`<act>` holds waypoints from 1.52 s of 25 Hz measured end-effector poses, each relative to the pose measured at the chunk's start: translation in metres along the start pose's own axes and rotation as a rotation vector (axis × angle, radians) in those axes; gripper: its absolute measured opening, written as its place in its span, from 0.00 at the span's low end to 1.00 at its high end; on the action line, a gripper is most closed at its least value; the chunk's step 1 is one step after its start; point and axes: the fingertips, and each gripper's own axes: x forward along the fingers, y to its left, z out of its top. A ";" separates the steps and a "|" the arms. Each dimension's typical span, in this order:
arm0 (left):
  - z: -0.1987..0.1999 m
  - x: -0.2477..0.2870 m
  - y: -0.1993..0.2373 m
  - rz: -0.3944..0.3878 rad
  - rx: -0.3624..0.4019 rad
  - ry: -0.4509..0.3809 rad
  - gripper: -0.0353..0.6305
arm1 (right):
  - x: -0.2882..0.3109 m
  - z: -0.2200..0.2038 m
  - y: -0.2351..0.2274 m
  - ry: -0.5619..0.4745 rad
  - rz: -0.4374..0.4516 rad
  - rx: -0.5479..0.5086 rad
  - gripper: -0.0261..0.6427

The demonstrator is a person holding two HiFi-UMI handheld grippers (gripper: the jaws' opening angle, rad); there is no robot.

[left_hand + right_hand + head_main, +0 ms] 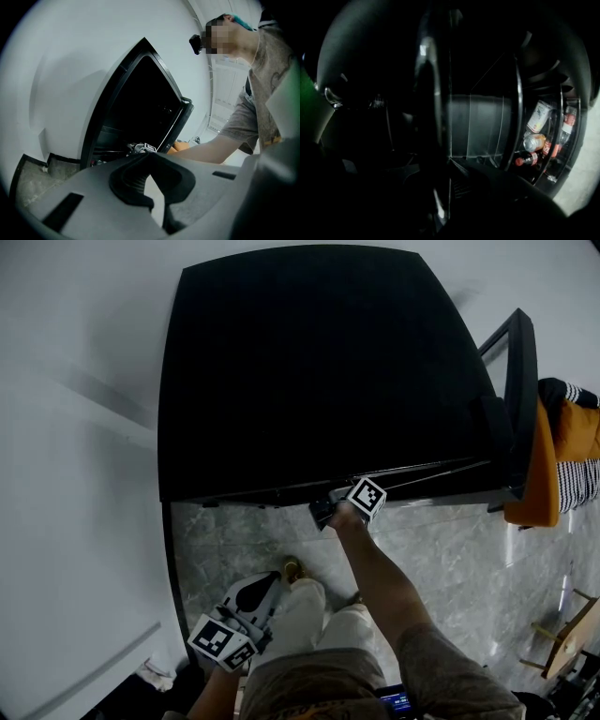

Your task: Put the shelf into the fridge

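Just inside the dark fridge (319,362), the right tool (449,187) pinches the near edge of the clear shelf (480,131), though gloom hides the contact itself. The left tool (149,159) hangs low before the fridge, jaws together and empty. Bottles (534,143) glint in the fridge door.

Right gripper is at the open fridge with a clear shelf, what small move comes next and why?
Likely slide the right gripper a little deeper into the fridge. The clear shelf runs edge-on between its shut jaws, with dark interior ahead and the door bottles off to the right, so straight in seems the way.
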 end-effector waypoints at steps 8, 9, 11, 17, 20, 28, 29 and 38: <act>-0.005 -0.003 0.003 0.010 -0.011 0.008 0.06 | 0.006 0.006 -0.017 -0.001 -0.058 0.001 0.08; -0.006 -0.003 0.002 0.009 -0.012 0.008 0.06 | 0.006 0.007 -0.018 -0.003 -0.057 0.004 0.08; -0.006 -0.002 0.001 0.006 -0.012 0.008 0.06 | 0.006 0.007 -0.019 -0.008 -0.052 0.013 0.08; -0.009 -0.001 0.002 0.003 -0.014 0.009 0.06 | 0.007 0.009 -0.025 -0.020 -0.046 0.039 0.08; -0.011 -0.003 0.003 0.006 -0.015 0.015 0.06 | 0.007 0.010 -0.028 -0.026 -0.046 0.051 0.08; -0.013 -0.007 0.010 0.015 -0.023 0.019 0.06 | 0.016 0.013 -0.024 -0.035 -0.028 0.027 0.08; -0.013 -0.007 0.010 0.016 -0.025 0.017 0.06 | 0.017 0.014 -0.024 -0.034 -0.026 0.022 0.08; -0.013 -0.010 0.014 0.029 -0.030 0.011 0.06 | 0.029 0.017 -0.028 -0.014 -0.020 -0.014 0.08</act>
